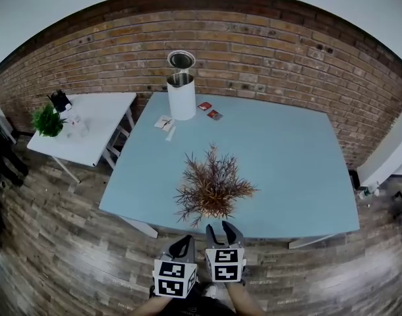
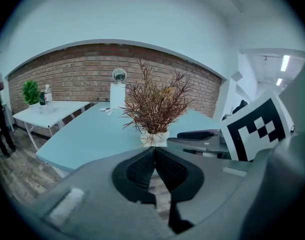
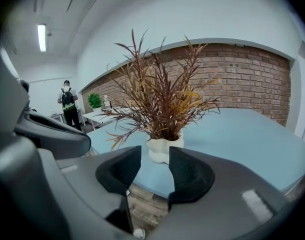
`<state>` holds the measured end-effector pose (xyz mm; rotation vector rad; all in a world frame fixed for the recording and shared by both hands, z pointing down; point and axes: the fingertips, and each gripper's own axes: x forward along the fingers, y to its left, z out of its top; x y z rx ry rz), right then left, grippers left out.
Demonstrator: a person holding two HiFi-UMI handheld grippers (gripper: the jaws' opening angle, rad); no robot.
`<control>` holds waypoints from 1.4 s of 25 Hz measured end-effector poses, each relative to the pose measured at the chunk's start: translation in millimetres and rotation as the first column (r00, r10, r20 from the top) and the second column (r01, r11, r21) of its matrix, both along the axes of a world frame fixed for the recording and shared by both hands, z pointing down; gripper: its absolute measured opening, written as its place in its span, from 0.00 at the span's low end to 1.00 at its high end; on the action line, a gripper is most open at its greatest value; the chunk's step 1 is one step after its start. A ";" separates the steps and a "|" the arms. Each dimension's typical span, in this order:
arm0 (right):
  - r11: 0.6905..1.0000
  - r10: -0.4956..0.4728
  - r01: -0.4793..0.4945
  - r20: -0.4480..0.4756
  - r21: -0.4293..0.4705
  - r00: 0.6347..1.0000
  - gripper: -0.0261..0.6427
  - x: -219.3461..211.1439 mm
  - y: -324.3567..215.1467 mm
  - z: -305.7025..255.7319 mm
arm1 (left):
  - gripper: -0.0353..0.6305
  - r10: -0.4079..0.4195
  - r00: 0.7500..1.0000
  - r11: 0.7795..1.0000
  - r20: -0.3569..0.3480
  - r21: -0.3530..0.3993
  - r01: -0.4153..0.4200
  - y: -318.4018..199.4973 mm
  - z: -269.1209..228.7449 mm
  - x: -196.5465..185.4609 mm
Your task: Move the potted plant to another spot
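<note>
The potted plant [image 1: 213, 186] stands upright near the near edge of the blue table [image 1: 287, 163]. Its long axis runs straight up, and rust-brown fronds fan out wide above a small white pot [image 3: 164, 149].

From the right gripper [image 1: 222, 229] the pot lies dead ahead, just beyond the fingertips and framed in the gap between them. The jaws stand apart with nothing between the pads yet. The left gripper [image 1: 184, 242] sits just beside it on its left and a little further back. Its jaws are pressed together and empty, and from there the pot is ahead and slightly to the right.

I judge the right gripper the nearer and better lined up. A straight push forward, kept low under the fronds, should put the pads either side of the pot, though they may need to open wider for it.

The tabletop is smooth and mostly bare. Well beyond the plant stand a white cylinder bin [image 1: 182, 97] and a few small cards [image 1: 209, 110]. A brick wall [image 1: 267, 58] runs behind. Off to the left of the grippers, a white side table [image 1: 95, 120] carries a small green plant [image 1: 47, 120]. The floor is wood plank [image 1: 56, 242], and a person with a backpack [image 3: 67, 101] stands far off.
</note>
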<state>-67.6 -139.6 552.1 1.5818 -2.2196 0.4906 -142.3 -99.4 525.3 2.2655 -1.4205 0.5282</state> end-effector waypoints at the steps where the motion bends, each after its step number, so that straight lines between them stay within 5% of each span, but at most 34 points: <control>1: 1.000 0.006 -0.006 -0.005 0.002 1.000 0.28 -0.3 -4.4 1.0 | 0.05 0.005 1.000 1.000 0.000 0.001 -0.005 -4.2 0.4 -1.0; 19: 0.995 0.071 -0.074 -0.054 -0.060 0.996 0.63 -7.8 -48.9 36.1 | 0.05 0.080 0.997 0.997 -0.010 0.006 -0.080 -29.8 -2.3 -6.9; 35: 0.986 0.146 -0.152 -0.087 -0.075 0.985 0.73 -3.8 -80.2 56.6 | 0.05 0.112 0.993 0.994 -0.027 0.014 -0.111 -48.9 -1.8 -13.2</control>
